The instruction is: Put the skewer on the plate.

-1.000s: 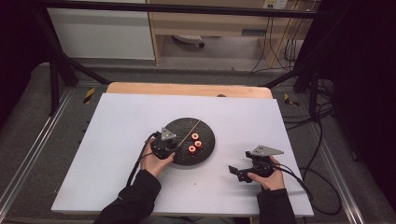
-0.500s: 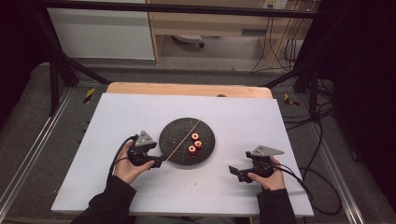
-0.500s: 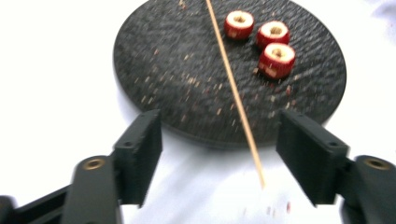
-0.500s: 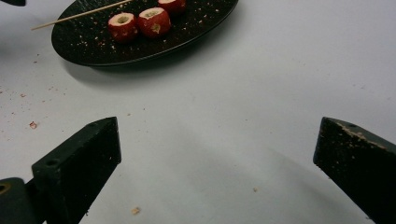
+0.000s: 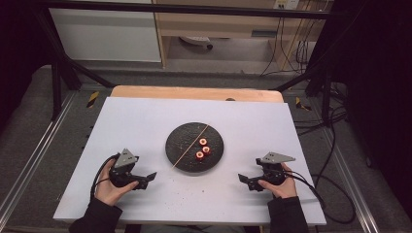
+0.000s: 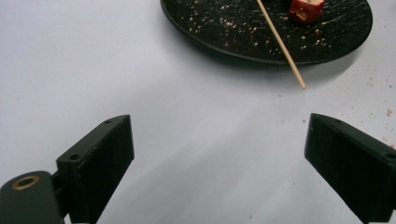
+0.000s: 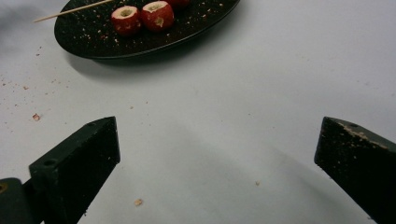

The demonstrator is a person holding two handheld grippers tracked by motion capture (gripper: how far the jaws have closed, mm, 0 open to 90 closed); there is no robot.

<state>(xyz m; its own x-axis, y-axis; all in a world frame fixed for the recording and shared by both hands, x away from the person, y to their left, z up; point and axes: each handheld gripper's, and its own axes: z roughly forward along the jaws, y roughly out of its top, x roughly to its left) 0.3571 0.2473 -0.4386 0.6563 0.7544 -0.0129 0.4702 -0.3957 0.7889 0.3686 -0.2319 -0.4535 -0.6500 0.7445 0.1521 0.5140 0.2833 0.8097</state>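
Matt white counter, smooth and speckled with crumbs. The black plate looks rough-textured with a dull sheen. Thin pale wooden skewer. Glossy red fruit pieces, cored. The right tool has matt black plastic-looking jaws, one scuffed.

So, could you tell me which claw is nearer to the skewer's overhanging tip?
Left. The left claw sits just beside the skewer tip, at the plate's near-left edge; the right claw lies farther off, past the plate's right.

A white table on grey floor — wooden shelving behind, dim edges.
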